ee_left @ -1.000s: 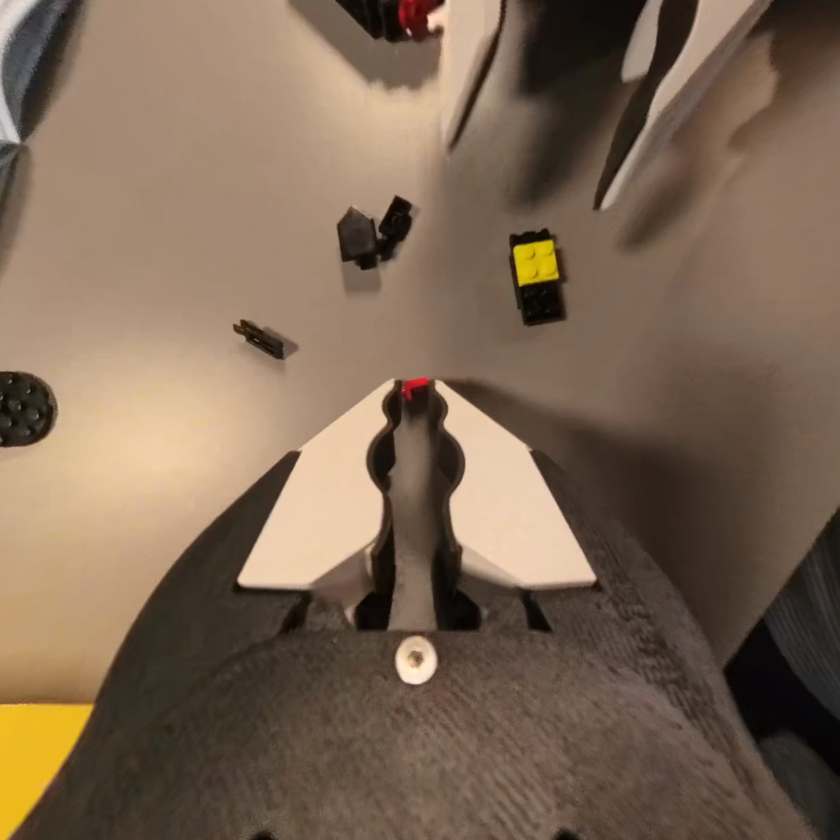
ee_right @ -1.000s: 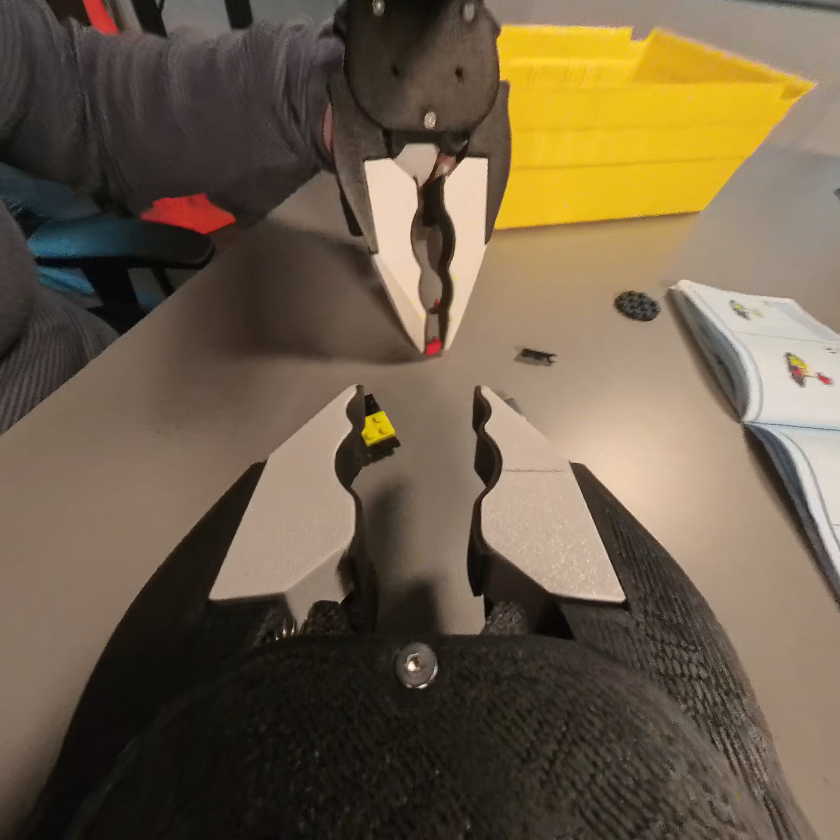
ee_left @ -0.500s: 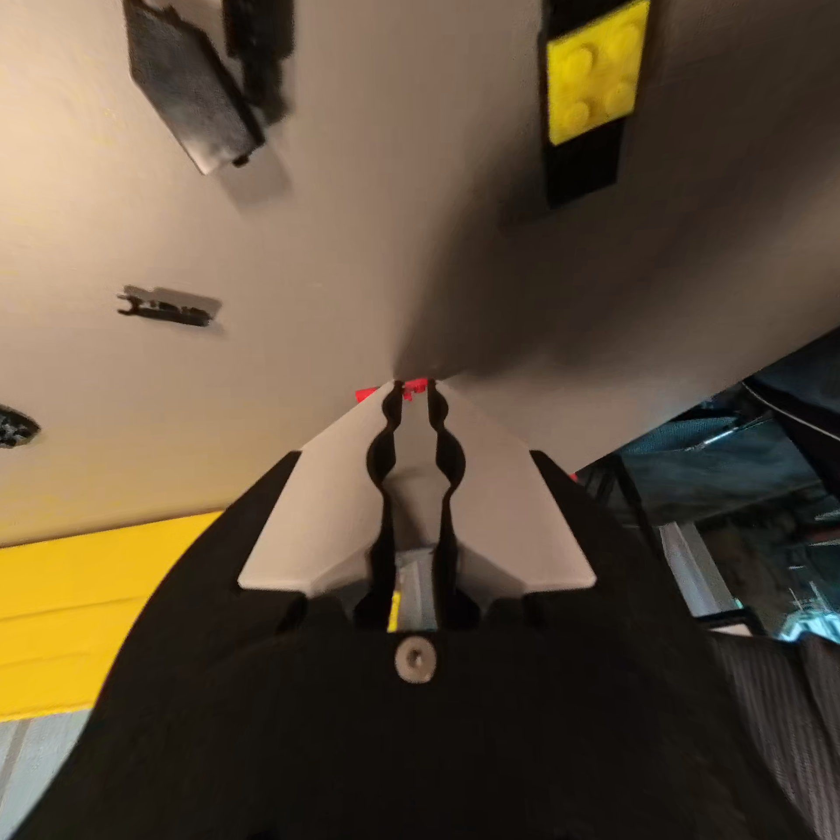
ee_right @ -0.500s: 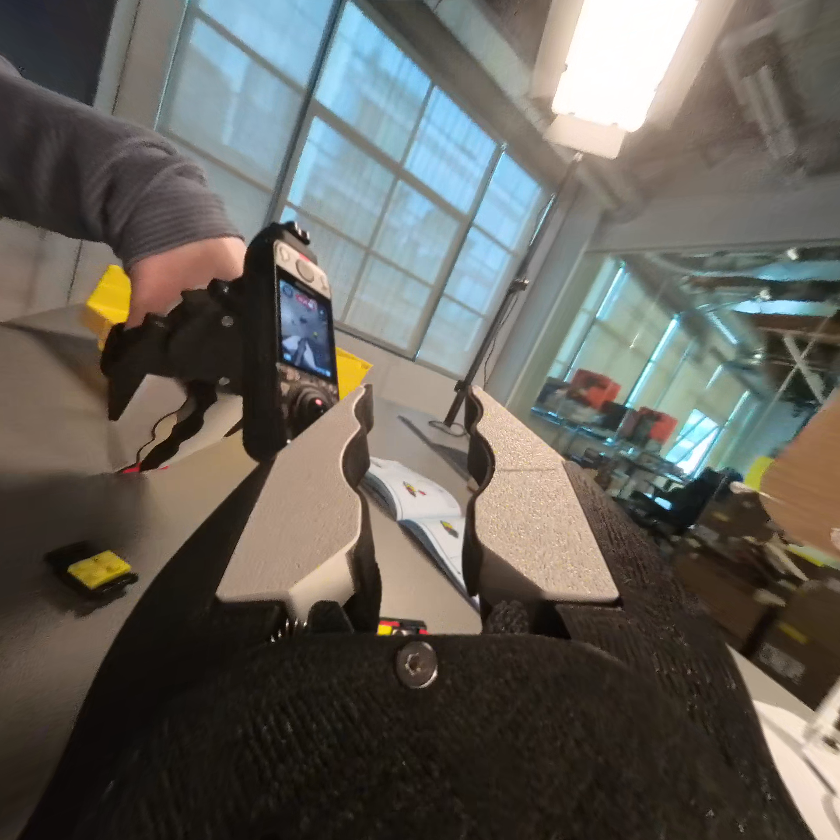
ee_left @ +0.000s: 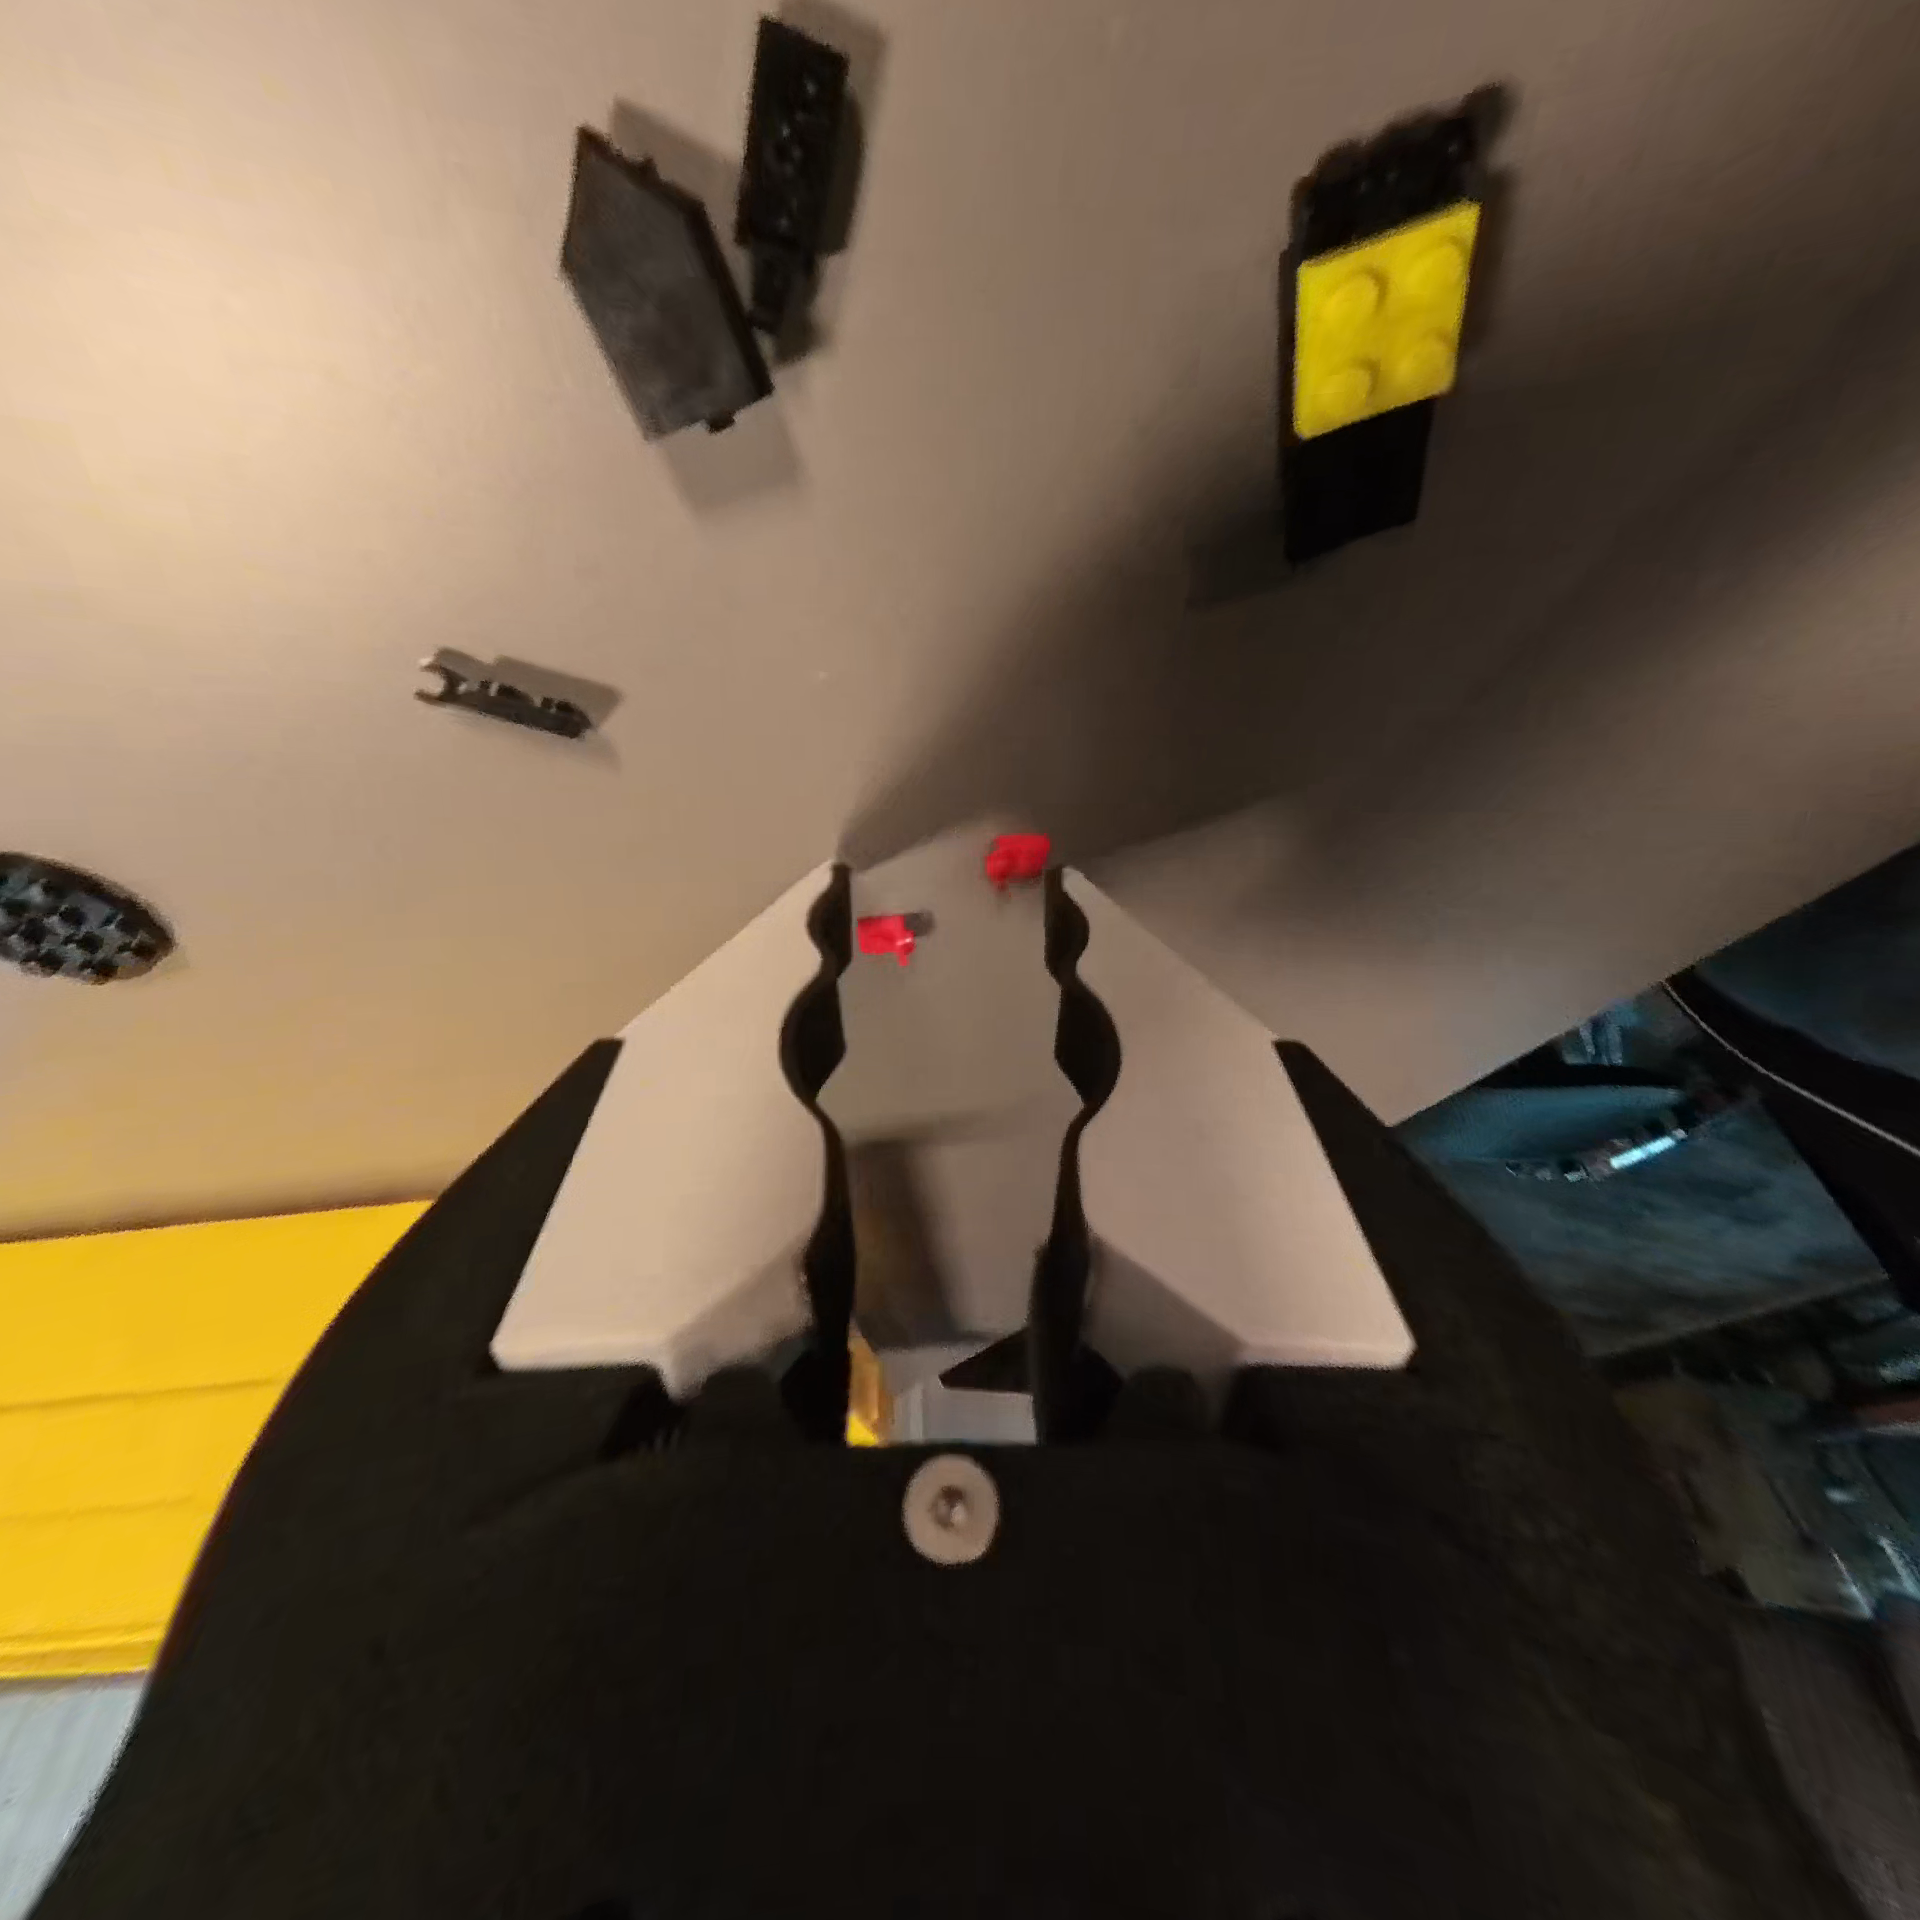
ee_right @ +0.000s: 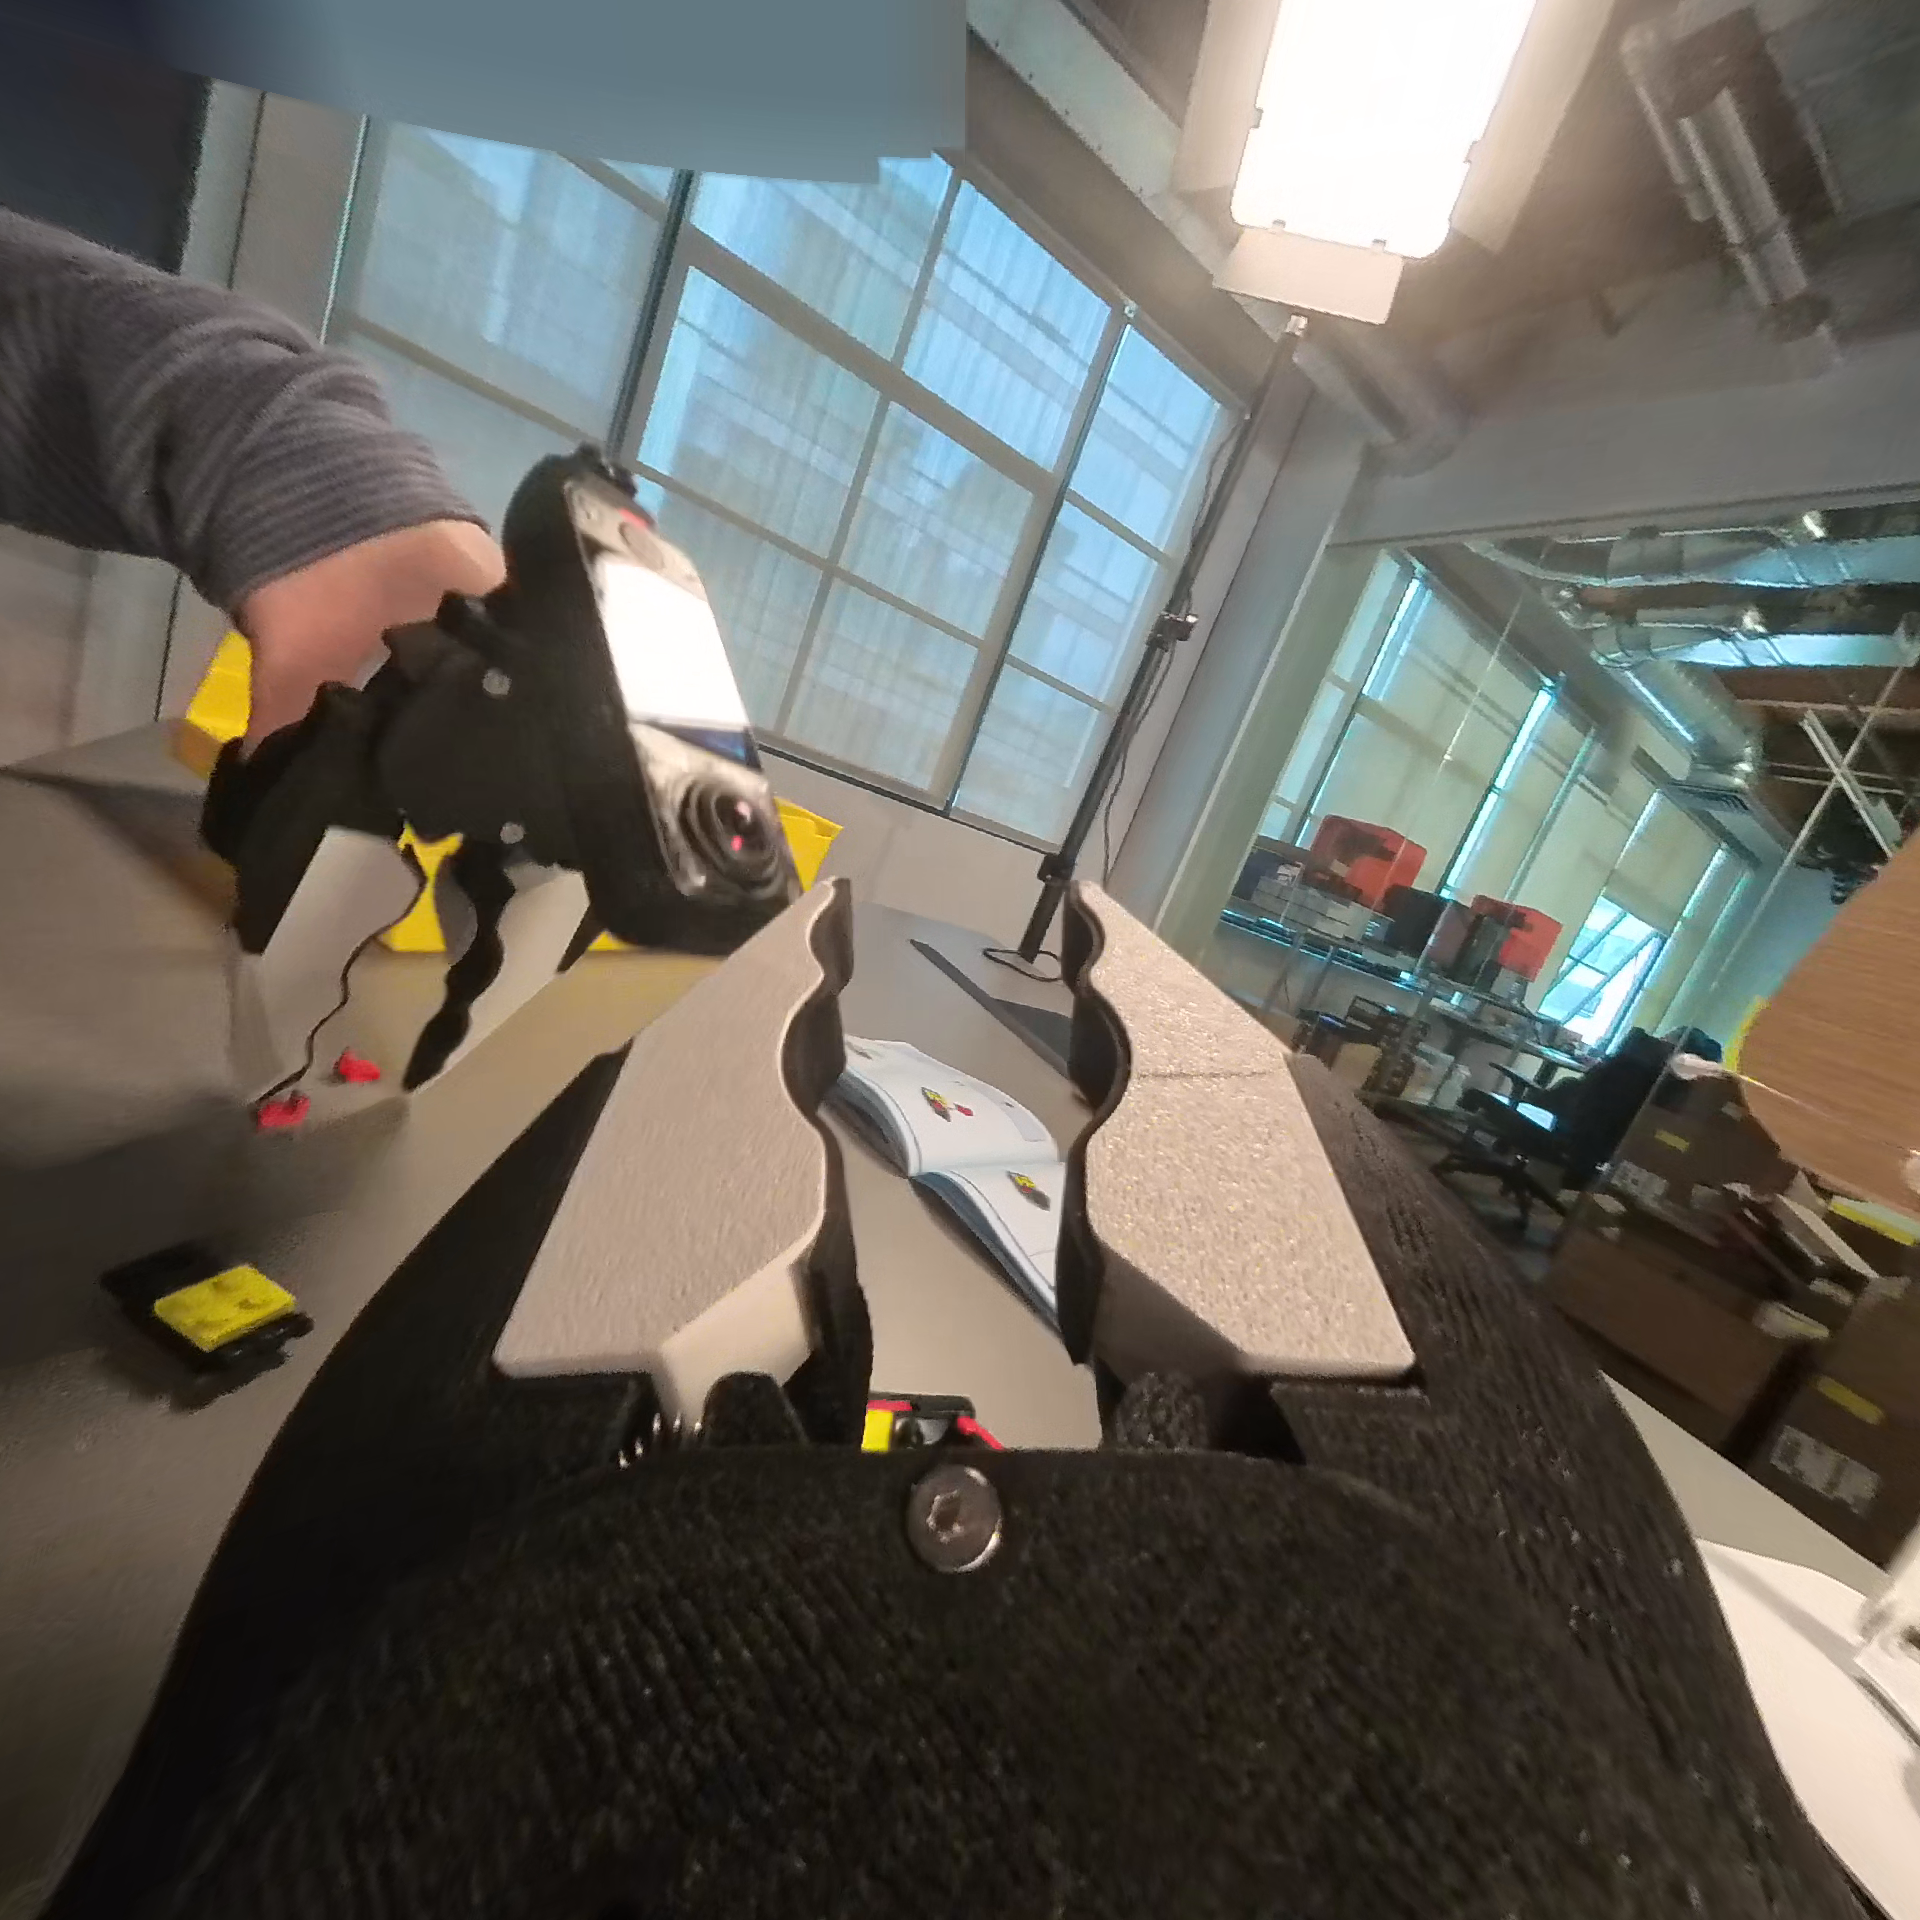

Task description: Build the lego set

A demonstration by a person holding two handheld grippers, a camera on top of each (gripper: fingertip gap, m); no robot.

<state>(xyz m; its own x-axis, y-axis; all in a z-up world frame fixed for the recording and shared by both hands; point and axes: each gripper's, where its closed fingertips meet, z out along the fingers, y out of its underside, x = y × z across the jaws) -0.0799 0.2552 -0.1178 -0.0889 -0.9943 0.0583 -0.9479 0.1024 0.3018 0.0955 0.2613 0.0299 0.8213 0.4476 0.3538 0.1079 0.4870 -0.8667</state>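
My left gripper [ee_left: 945, 873] is open and empty, its tips just above the grey table [ee_left: 312, 468]. Two small red pieces [ee_left: 883, 935] [ee_left: 1016, 857] lie on the table between its tips. A yellow plate on a black brick [ee_left: 1371, 312] lies ahead to the right. My right gripper [ee_right: 954, 896] is open and empty, tilted up off the table toward the room. In the right wrist view the left gripper [ee_right: 348, 1086] is held by a hand over the red pieces [ee_right: 281, 1112], with the yellow-and-black brick [ee_right: 218, 1304] nearer.
A flat black piece [ee_left: 655, 281], a studded black piece [ee_left: 795, 177], a small black clip [ee_left: 509, 694] and a round black plate [ee_left: 78, 932] lie on the table. A yellow bin [ee_left: 156, 1403] stands left. An open booklet [ee_right: 935, 1112] lies ahead of the right gripper. The grippers' ends are close to 20 centimetres from one another. Measured from the fingertips, the small black clip [ee_left: 509, 694] is 6 centimetres or so from the left gripper and 20 centimetres from the right.
My left gripper has opened and let go of the red piece; two red pieces now lie between its tips. The right gripper swung up from the table a second ago and stays tilted.
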